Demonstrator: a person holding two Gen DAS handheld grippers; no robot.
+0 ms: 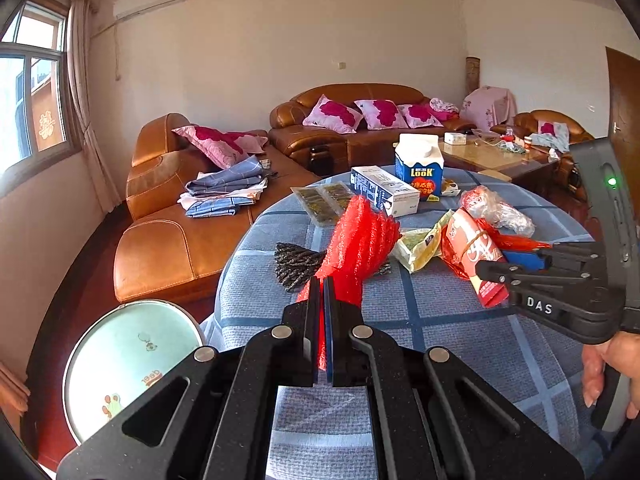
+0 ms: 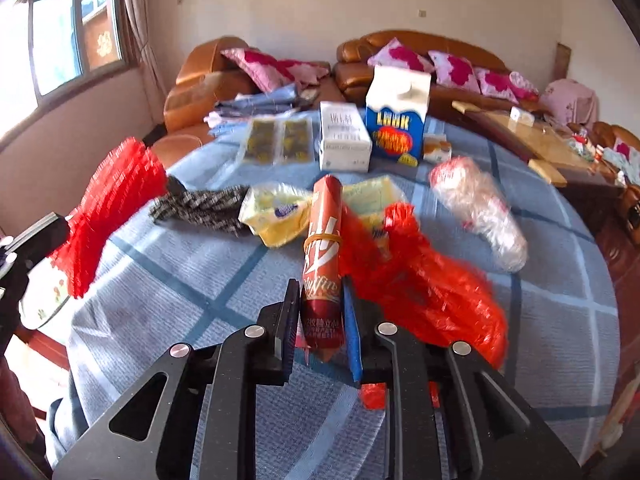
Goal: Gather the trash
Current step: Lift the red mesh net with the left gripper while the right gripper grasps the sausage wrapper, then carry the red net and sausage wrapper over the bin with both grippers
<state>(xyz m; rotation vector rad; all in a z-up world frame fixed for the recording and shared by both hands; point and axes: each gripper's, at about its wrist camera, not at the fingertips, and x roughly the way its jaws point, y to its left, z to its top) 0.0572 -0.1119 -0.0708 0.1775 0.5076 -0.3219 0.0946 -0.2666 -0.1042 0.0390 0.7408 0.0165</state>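
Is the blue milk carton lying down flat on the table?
No, the blue milk carton stands upright on the table, behind the white box that lies on its side.

- A home living room: brown leather sofa (image 1: 352,120) with pink cushions (image 1: 332,114) at 12 o'clock.
- Curtained window (image 1: 32,92) at 9 o'clock, air conditioner (image 1: 148,0) above.

On the tabletop (image 2: 168,292) are counted: two red foam nets (image 2: 112,208), one rolled red packet (image 2: 322,264), one milk carton (image 2: 398,120), one white box (image 2: 344,136), perhaps two yellow wrappers (image 2: 276,216).
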